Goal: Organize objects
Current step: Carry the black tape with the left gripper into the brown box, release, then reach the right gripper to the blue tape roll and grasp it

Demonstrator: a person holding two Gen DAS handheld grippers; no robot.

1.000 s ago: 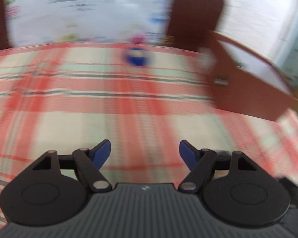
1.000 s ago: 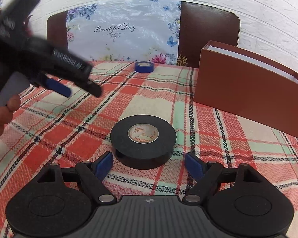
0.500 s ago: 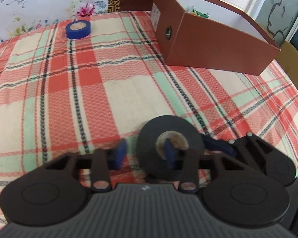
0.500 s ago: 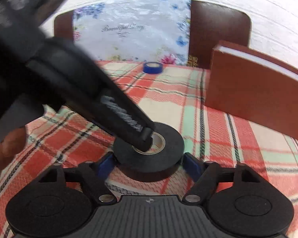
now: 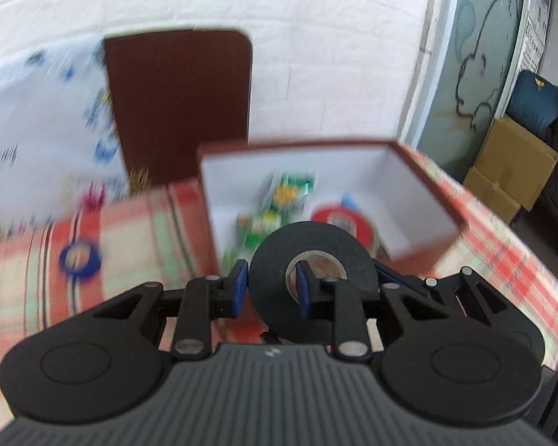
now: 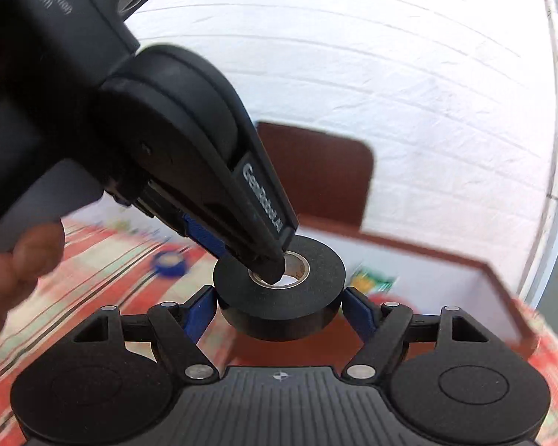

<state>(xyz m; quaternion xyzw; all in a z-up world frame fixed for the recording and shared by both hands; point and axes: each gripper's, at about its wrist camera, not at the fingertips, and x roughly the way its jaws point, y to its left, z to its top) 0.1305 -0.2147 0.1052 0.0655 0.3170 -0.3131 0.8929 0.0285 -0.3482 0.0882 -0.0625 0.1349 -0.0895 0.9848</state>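
The wide black roll of tape is off the checked tabletop, low in the frame's centre, before the open brown cardboard box. The left claw pinches its wall, one finger through the core; the right claw clamps its outer sides. The carrying step looks underway; next, bring it over the box and release.

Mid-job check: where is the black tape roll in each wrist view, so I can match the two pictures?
Left wrist view: black tape roll at lower centre, its wall pinched by the left claw.
Right wrist view: at centre, between the right claw's pads.
Shared landmark: the open brown box behind the roll, on the right.
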